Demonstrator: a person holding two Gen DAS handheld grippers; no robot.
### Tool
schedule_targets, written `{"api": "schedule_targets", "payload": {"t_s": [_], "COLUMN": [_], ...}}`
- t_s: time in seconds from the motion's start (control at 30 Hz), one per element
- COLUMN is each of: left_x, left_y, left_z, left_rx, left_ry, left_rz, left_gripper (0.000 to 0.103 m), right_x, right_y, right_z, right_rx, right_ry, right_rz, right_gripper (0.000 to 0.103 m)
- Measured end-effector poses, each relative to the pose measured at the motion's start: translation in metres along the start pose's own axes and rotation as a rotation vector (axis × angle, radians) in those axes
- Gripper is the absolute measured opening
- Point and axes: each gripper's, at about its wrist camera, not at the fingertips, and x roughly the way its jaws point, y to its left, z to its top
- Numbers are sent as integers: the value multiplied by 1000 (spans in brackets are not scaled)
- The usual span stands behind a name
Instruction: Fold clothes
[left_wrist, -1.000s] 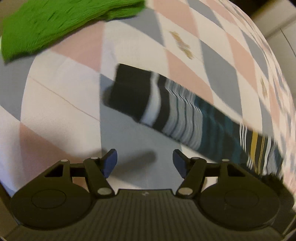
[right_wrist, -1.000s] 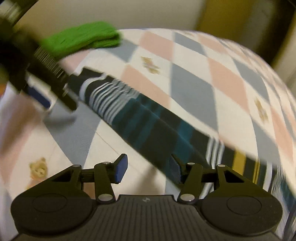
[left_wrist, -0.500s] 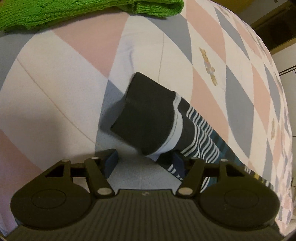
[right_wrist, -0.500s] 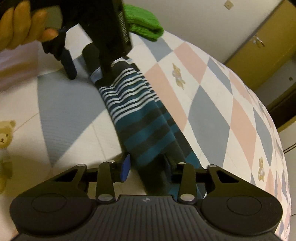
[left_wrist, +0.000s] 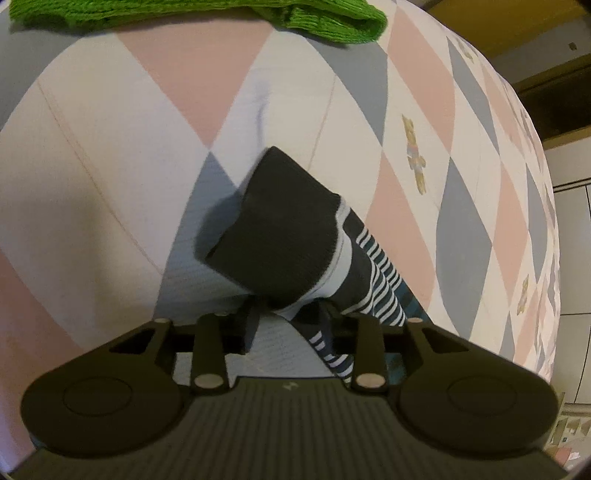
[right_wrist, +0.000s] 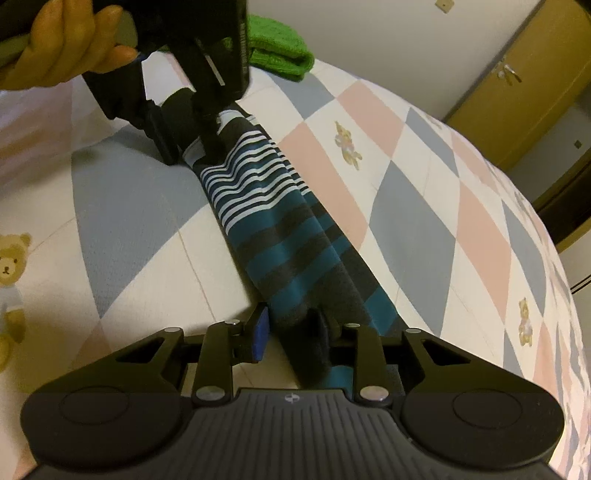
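A long knitted striped sock (right_wrist: 284, 236) lay stretched across the diamond-patterned quilt (right_wrist: 413, 221), the left gripper (left_wrist: 286, 325) pinching its dark ribbed cuff end and the right gripper (right_wrist: 291, 332) clamped on its near teal-banded part, a chunky green knit (left_wrist: 207, 11) lying far behind.

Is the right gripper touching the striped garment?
Touching. The right wrist view shows the right gripper with its fingers closed around a bunched edge of the striped garment, no gap visible.
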Motion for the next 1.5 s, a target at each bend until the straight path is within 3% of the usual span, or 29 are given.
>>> {"api": "schedule_targets", "payload": {"t_s": [0.07, 0.17, 0.4, 0.53, 0.63, 0.73, 0.83, 0.97, 1.03, 1.07, 1.13, 1.23, 1.33, 1.5], "left_x": [1, 1, -15, -46, -69, -89, -104, -106, -92, -81, -60, -39, -27, -14], "left_y": [-2, -5, -11, -50, -96, -156, -218, -291, -313, -320, -320, -299, -276, -246], "left_z": [0, -1, -10, -28, -48, -81, -138, -239, -296, -324, -369, -416, -429, -421], "left_rx": [8, 58, 159, 295, 420, 578, 738, 943, 1052, 1096, 1164, 1230, 1261, 1344], "left_ry": [0, -11, -68, -140, -189, -205, -179, -66, 47, 96, 190, 261, 249, 131], "left_rz": [2, 7, -10, -76, -159, -267, -398, -549, -556, -540, -489, -391, -290, -102], "left_gripper": [32, 24, 6, 6, 6, 6, 6, 9, 17, 18, 22, 23, 24, 24], "right_x": [0, 0, -7, -31, -55, -88, -129, -195, -224, -237, -259, -283, -303, -320], "right_y": [1, 1, -12, -38, -72, -107, -132, -149, -148, -146, -135, -113, -96, -95], "right_z": [0, -2, -3, -13, -35, -76, -126, -201, -246, -270, -320, -382, -425, -453], "right_rx": [-3, -3, 101, 340, 637, 944, 1184, 1412, 1524, 1584, 1707, 1823, 1880, 1795], "right_ry": [1, -1, -27, -59, -85, -132, -187, -229, -200, -177, -97, 26, 88, 111], "right_rz": [-4, -2, 18, 51, 91, 98, 69, -11, -38, -46, -86, -102, -96, -122], "right_gripper": [28, 28, 12, 10, 10, 10, 10, 11, 17, 21, 39, 39, 39, 39]}}
